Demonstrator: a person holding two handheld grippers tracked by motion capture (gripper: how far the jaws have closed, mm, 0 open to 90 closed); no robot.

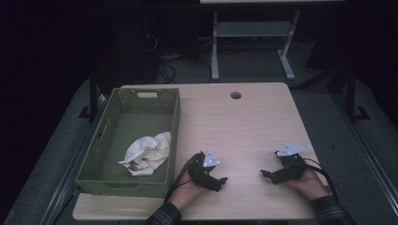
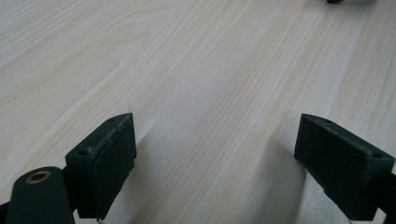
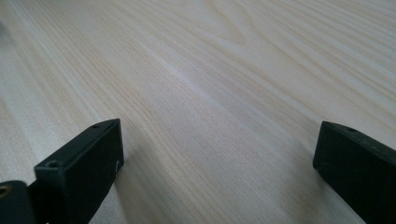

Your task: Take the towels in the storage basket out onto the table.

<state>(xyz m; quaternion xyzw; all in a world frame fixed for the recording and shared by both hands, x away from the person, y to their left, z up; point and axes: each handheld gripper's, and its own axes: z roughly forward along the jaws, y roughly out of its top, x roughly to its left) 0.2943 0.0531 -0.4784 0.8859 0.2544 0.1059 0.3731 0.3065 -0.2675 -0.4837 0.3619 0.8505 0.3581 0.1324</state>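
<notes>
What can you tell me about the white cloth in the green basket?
The white cloth is a crumpled, bunched piece of soft fabric, off-white, with folds and a darker patch near its lower edge that may be shadow or a stain. It lies loose inside the green woven basket, toward the near right part of the basket's floor, its right side against or close to the right wall. One corner trails out to the left. Nothing holds it: the high view shows it apart from both hands, which rest on the table.
</notes>
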